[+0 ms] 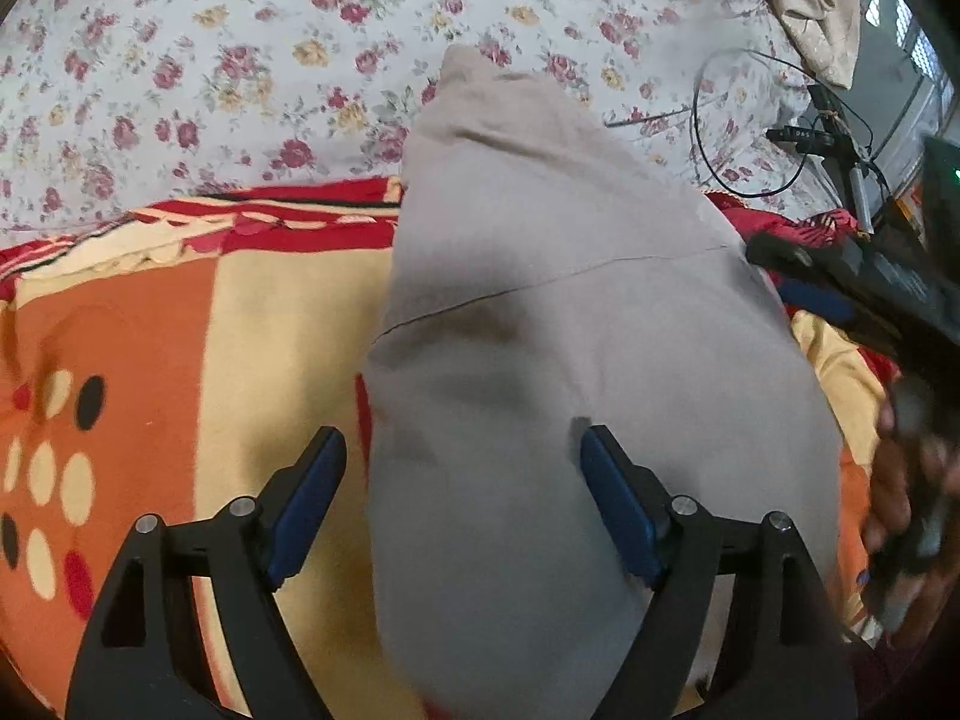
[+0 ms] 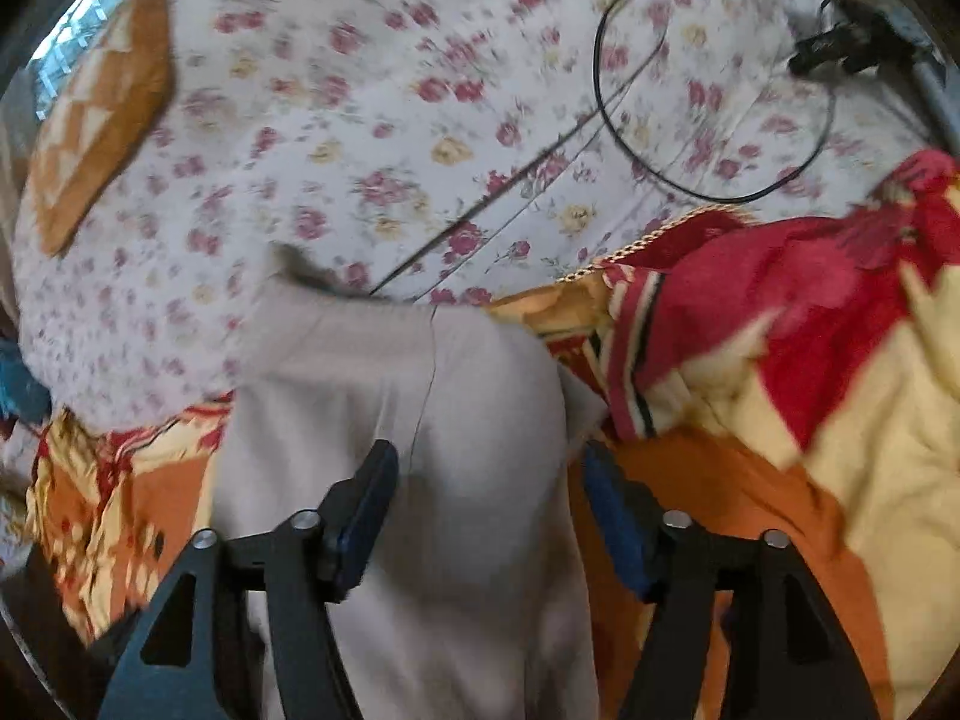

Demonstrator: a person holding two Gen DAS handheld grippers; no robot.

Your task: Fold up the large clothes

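Since both of your grippers are hanging over the same narrow strip of grey cloth, you're looking set up for the next fold rather than mid-carry. The grey garment (image 1: 576,360) is lying in a long folded band across the orange, red and cream blanket (image 1: 168,372), with its far end reaching onto the floral bedsheet (image 1: 240,60).

Your left gripper (image 1: 462,504) is sitting wide open, its blue pads spread either side of the band's left edge. The right pad seems to be resting on top of the cloth while the left one is hanging over the blanket. It's gripping nothing, as far as I can tell.

Your right gripper (image 2: 489,519) is spread open too, straddling the garment (image 2: 456,420), with one finger over the grey and the other right at its edge above the blanket (image 2: 810,480). That view is pretty smeared with motion blur, so I can't say whether a pad is actually touching.

My guess is you're lining up both grippers along the near end so you can pinch it and bring it toward the far end.

Heads up: a black cable loop (image 2: 714,102) is lying on the sheet beyond the cloth, near some dark gear (image 1: 828,138).
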